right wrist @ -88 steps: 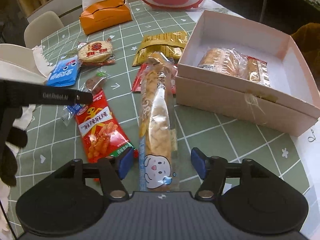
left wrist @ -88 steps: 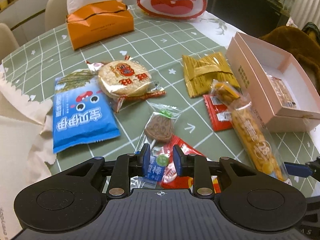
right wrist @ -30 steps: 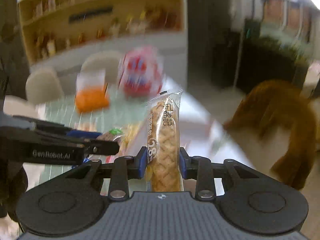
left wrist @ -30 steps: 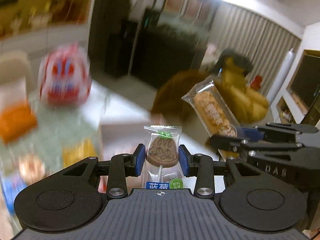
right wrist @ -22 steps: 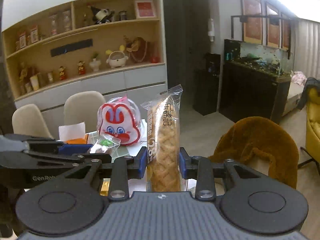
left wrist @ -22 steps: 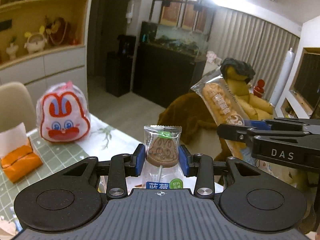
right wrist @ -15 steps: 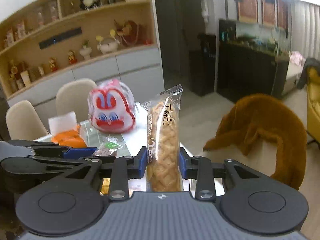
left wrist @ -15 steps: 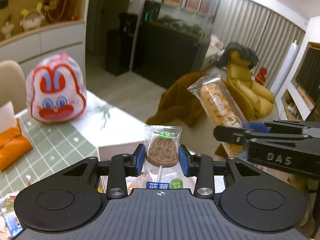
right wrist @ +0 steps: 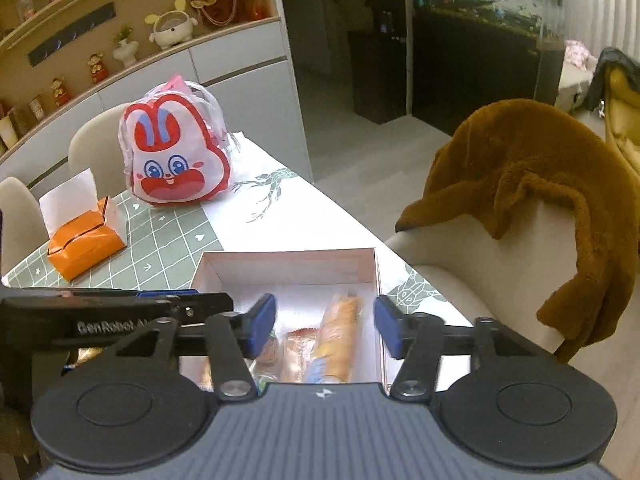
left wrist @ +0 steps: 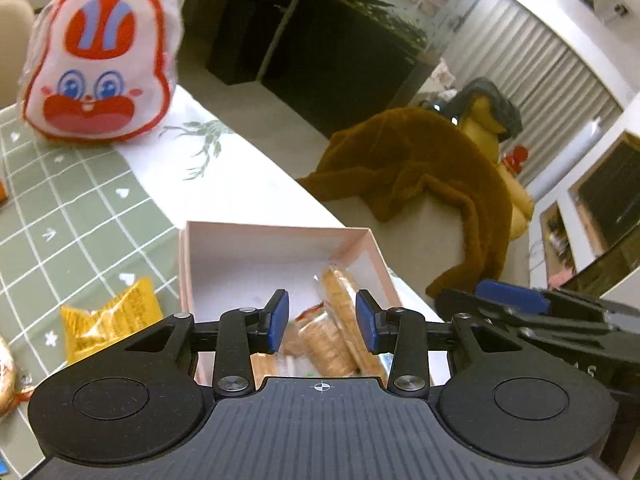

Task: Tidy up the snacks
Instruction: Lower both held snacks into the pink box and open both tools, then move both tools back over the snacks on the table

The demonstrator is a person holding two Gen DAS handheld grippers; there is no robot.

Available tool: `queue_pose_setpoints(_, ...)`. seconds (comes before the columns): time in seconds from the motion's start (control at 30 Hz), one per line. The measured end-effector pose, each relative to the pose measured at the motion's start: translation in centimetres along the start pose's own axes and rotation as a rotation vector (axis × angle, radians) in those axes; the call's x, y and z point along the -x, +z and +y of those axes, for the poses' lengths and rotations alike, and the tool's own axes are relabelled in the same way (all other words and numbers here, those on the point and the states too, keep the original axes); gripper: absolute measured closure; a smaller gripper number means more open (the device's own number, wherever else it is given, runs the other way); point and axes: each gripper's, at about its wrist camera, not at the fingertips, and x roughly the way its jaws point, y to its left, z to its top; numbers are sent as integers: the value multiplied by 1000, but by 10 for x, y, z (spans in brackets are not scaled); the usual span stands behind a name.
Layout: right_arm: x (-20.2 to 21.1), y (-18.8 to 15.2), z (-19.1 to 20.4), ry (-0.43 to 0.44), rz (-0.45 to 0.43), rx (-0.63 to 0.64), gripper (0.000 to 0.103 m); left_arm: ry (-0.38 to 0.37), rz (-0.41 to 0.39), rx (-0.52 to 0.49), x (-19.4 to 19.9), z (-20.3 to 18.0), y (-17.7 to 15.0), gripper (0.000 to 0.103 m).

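Snacks in clear wrappers (left wrist: 328, 344) lie in the pale pink cardboard box (left wrist: 224, 256), directly below both hand-held grippers: left (left wrist: 322, 316) released, empty; right (right wrist: 325, 322) opening over the long bread stick (right wrist: 340, 336), lying lengthwise away from it.

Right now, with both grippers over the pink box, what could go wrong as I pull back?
1. The left gripper and right gripper, its jaws opening and empty, hang side by side above the pink box; a careless withdrawal could knock them together.
2. The box sits near the table edge, so a bump on its wall might shove it off.
3. The long bread pack lies just below the jaws and could snag.
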Motion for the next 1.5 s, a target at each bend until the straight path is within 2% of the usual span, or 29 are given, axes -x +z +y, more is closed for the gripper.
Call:
queue_pose_setpoints(0.1, 5, -12, 4, 4, -1, 36, 43, 60, -25, 28, 14, 23, -6, 62)
queue_pose_setpoints(0.23, -3, -35, 14, 7, 25, 89, 43, 160, 13, 78, 24, 53, -24, 62)
queue_pose_setpoints(0.3, -16, -44, 19, 22, 65, 94, 48, 212, 33, 100, 29, 65, -38, 62)
queue_pose_setpoints(0.37, -30, -51, 20, 43, 114, 79, 64, 261, 47, 105, 38, 69, -51, 62)
queue_pose_setpoints(0.43, -46, -55, 22, 22, 125, 55, 65, 288, 53, 96, 47, 69, -61, 62)
queue_pose_setpoints(0.5, -54, -54, 25, 2, 105, 62, 65, 295, 53, 86, 56, 68, -68, 62)
queue_pose_setpoints(0.63, -79, -51, 19, 85, 177, -23, 66, 305, 37, 53, 74, 59, -79, 62)
queue_pose_setpoints(0.8, -89, -63, 13, 87, 197, -63, 66, 288, 35, 43, 79, 55, -86, 62)
queue_pose_setpoints(0.97, -56, -66, 24, 68, 104, 26, 65, 283, 43, 42, 75, 56, -92, 62)
queue_pose_setpoints(1.13, -19, -72, 49, 125, 20, 116, 62, 294, 51, 83, 69, 74, -96, 62)
queue_pose_setpoints(1.2, -9, -81, 62, 157, 12, 149, 54, 319, 28, 131, 72, 90, -98, 62)
queue_pose_setpoints(1.27, -5, -90, 76, 183, 21, 173, 48, 359, -29, 195, 81, 110, -100, 62)
queue_pose_setpoints(1.4, -6, -113, 101, 231, 65, 213, 47, 470, -174, 291, 110, 153, -99, 62)
queue_pose_setpoints(1.5, -10, -130, 117, 240, 91, 254, 45, 563, -234, 375, 127, 189, -97, 62)
